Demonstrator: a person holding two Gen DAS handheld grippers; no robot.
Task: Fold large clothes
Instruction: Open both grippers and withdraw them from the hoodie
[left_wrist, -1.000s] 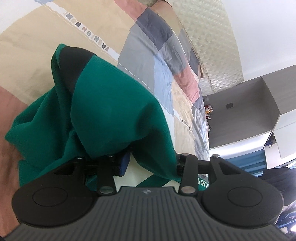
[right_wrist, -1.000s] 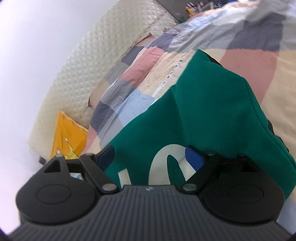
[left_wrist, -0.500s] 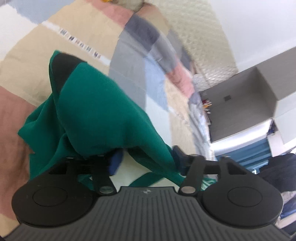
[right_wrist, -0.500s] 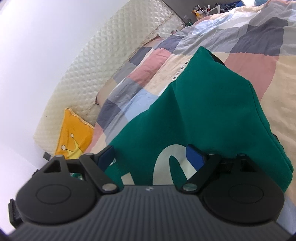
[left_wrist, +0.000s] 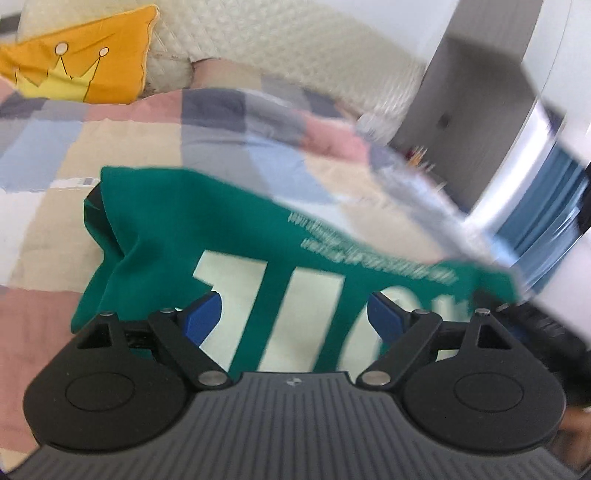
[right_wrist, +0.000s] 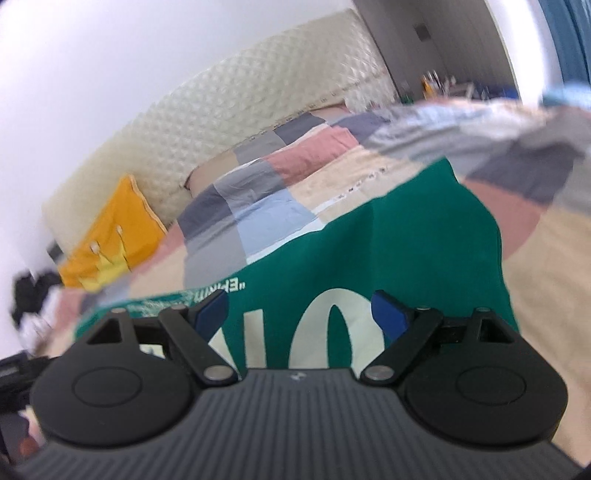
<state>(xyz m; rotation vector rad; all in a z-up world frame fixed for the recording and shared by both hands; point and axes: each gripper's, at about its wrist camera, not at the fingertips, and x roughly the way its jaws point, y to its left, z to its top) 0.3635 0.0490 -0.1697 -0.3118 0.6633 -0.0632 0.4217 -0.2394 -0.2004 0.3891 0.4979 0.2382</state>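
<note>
On the patchwork bedspread (left_wrist: 122, 151) the green garment (left_wrist: 207, 236) stretches crosswise — both claws spread, left claw (left_wrist: 293, 314) widening.

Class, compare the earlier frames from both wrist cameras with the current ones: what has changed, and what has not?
The left gripper let go of the green garment; its jaws are opening, clear of the cloth, and it rolled and drew back, so the printed side now shows. The right gripper stayed open, tilting slightly. The garment still lies on the patchwork bedspread.
</note>
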